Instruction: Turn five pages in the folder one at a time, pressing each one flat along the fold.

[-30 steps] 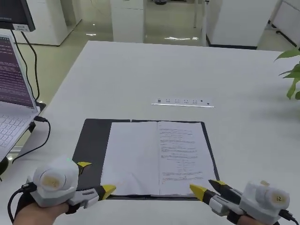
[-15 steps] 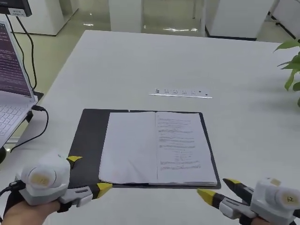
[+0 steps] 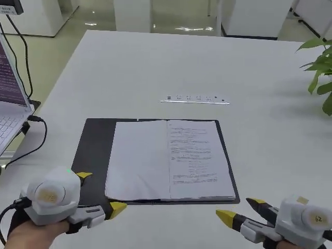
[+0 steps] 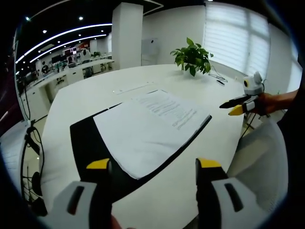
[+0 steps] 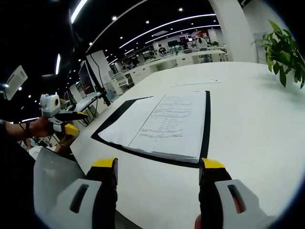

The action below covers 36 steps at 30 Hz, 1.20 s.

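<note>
— Folder point(image 3: 93, 155) first: where does it lie?
— Open and flat on the table point(image 3: 155, 62), with a blank page point(image 3: 137, 161) on its left half and a printed page point(image 3: 197, 155) on the right, meeting at the fold.
— And what has changed in the last second?
— The right gripper point(image 3: 239, 208) has drawn back. Its tips were at the near corner of the printed page; now it hangs at 5 o'clock of the folder, apart from it, jaws spread and empty. The left gripper point(image 3: 100, 191) sits at 7 o'clock, just beside the cover's near left corner, jaws also wide with nothing between them.
— Meaning for the task?
— Likely a pause between pages: nothing is pinched or pressed, so the next turn has yet to begin.
— Anything unclear?
— How many pages are already turned cannot be told, and the print is too small to read. The laptop point(image 3: 8, 122) at 9 o'clock and the plant point(image 3: 322, 66) at 2 o'clock are cut off by the edge, as is the right gripper's body
</note>
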### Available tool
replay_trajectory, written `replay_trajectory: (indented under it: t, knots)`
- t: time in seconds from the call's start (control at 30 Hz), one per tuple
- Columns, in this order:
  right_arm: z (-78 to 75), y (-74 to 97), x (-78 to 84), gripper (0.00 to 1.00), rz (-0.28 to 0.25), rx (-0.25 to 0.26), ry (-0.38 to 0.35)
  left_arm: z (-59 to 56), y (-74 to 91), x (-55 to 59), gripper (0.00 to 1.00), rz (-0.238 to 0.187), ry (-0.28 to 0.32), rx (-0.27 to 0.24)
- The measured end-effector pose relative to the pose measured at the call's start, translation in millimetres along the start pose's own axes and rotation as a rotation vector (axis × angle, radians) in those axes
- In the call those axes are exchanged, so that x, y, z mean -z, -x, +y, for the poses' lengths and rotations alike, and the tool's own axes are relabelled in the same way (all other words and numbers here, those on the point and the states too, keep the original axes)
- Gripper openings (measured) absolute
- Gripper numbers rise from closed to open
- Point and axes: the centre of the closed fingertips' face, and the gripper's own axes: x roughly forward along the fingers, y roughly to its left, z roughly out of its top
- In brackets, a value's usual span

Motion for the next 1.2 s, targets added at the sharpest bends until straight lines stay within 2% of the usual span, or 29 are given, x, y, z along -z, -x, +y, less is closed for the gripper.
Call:
replay_trajectory:
  t: [0.07, 0.17, 0.37, 0.5, 0.67, 0.83, 1.1, 1.2]
  knots:
    - [0.9, 0.6, 1.2, 0.69, 0.005, 0.003, -0.002, -8.6, -2.5, -0.5, 0.71, 0.006, -0.005, 0.011]
    - [2.6, 1.4, 1.6, 0.70, 0.000, 0.004, -0.012, -15.9, -8.0, -1.9, 0.70, 0.005, 0.002, 0.029]
    - [4.2, 1.4, 5.4, 0.70, 0.008, -0.002, -0.031, -33.1, -18.1, -9.3, 0.69, 0.016, -0.020, 0.078]
    - [2.7, 3.2, 8.1, 0.72, 0.019, -0.004, -0.032, -39.8, -27.1, -12.2, 0.69, 0.033, -0.044, 0.101]
    - [-2.3, 7.3, 10.4, 0.72, 0.028, -0.010, -0.071, -51.8, -37.1, -19.1, 0.70, 0.046, -0.071, 0.134]
    - [-5.4, 13.2, 13.4, 0.66, 0.052, -0.010, -0.094, -62.0, -49.3, -26.4, 0.72, 0.051, -0.084, 0.166]
    - [-9.1, 18.2, 17.3, 0.69, 0.073, -0.001, -0.098, -77.2, -69.1, -32.3, 0.77, 0.088, -0.125, 0.216]
    - [-10.3, 20.5, 16.3, 0.70, 0.076, -0.004, -0.100, -82.9, -74.9, -35.2, 0.75, 0.086, -0.128, 0.231]
